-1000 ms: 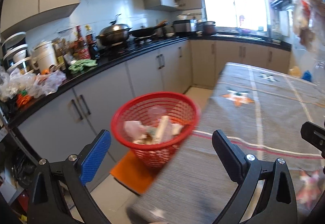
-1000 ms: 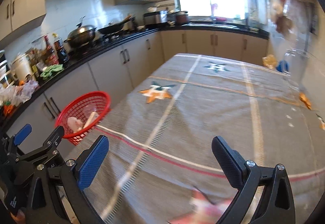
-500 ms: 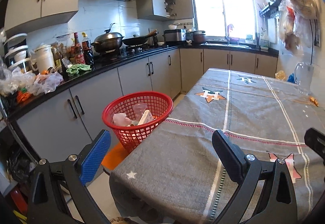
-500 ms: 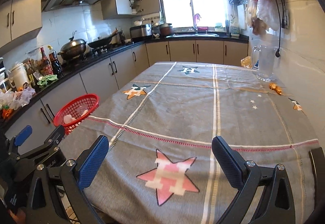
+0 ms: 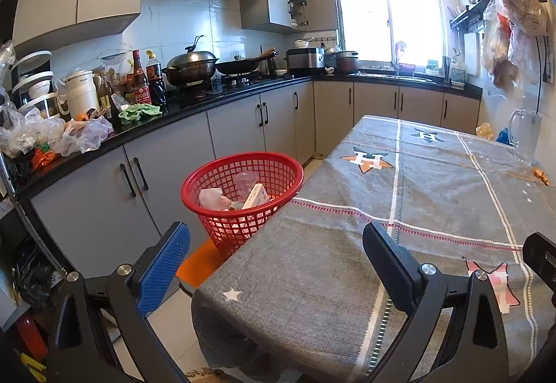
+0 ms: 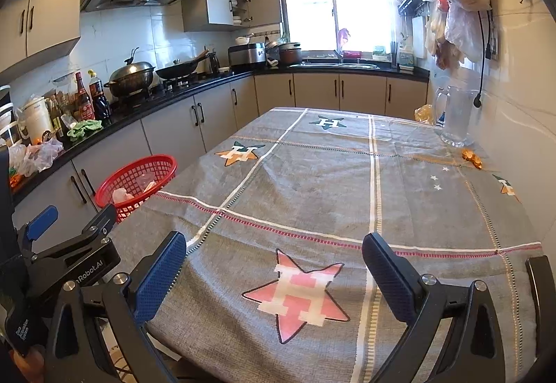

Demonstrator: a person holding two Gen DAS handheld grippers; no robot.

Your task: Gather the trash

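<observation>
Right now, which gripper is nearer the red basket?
Left. The left gripper hangs open at the table's near corner, with the red basket just ahead of it. The right gripper is open over the tablecloth, with the basket off to its left.

Table (image 6: 312,181) w/ grey cloth; glass jug (image 6: 457,117), orange scraps (image 6: 472,155).

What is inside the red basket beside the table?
The red basket holds a clear plastic cup, a crumpled pinkish wrapper and a small white carton leaning on its wall. Anything beneath these pieces is covered and cannot be seen.
</observation>
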